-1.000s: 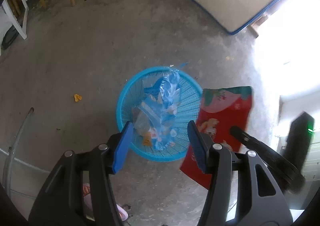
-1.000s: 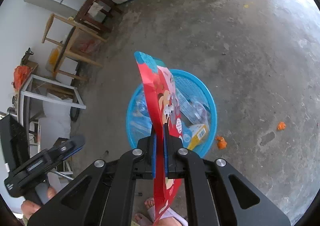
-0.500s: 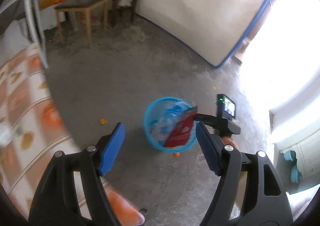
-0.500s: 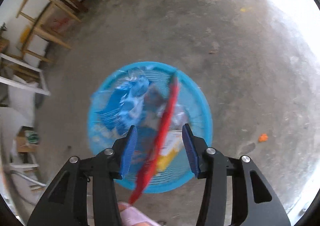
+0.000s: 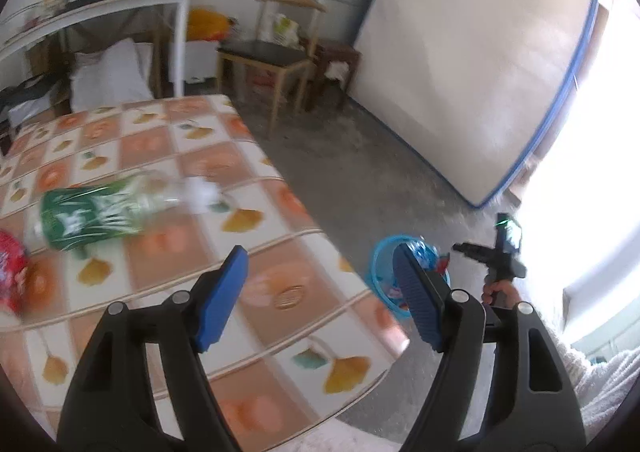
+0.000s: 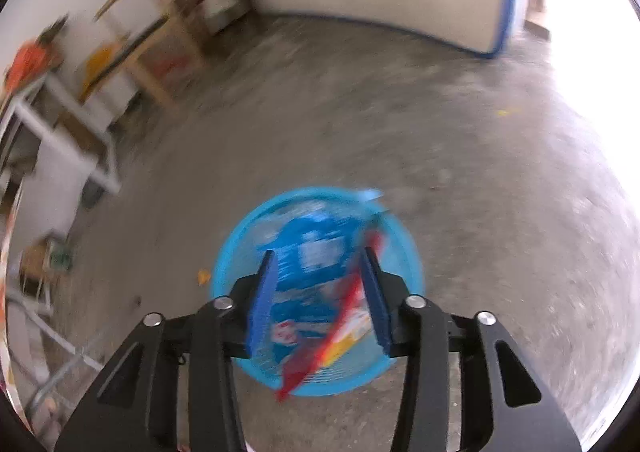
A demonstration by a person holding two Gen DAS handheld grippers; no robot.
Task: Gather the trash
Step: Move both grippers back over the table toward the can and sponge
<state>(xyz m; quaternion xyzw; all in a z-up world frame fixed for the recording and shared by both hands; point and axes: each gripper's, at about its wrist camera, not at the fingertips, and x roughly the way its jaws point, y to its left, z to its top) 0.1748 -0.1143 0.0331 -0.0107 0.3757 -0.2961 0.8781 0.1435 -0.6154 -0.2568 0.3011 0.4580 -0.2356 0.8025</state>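
Note:
My left gripper [image 5: 320, 252] hangs open and empty above the near corner of a table with an orange-checked cloth [image 5: 168, 156]. On that cloth lie a green-labelled plastic bottle [image 5: 96, 212] and, at the far left edge, a red packet [image 5: 10, 272]. A blue basket [image 6: 240, 240] holding plastic trash stands on the concrete floor; in the left wrist view the basket [image 5: 378, 268] shows past the table's edge. Over it my right gripper [image 6: 317, 254] has its jaws closing. The red wrapper [image 6: 320, 348] lies loose and edge-on in the basket below the pads, which do not press on it.
A mattress [image 5: 472, 72] leans on the far wall beside a wooden chair [image 5: 280, 52]. A white side table [image 5: 120, 4] carries clutter. An orange scrap [image 6: 204, 276] lies on the floor left of the basket. A hand [image 5: 500, 290] holds the right gripper's handle.
My left gripper swung up and away from the basket to above the table. My right gripper opened and let go of the red wrapper, which dropped into the basket.

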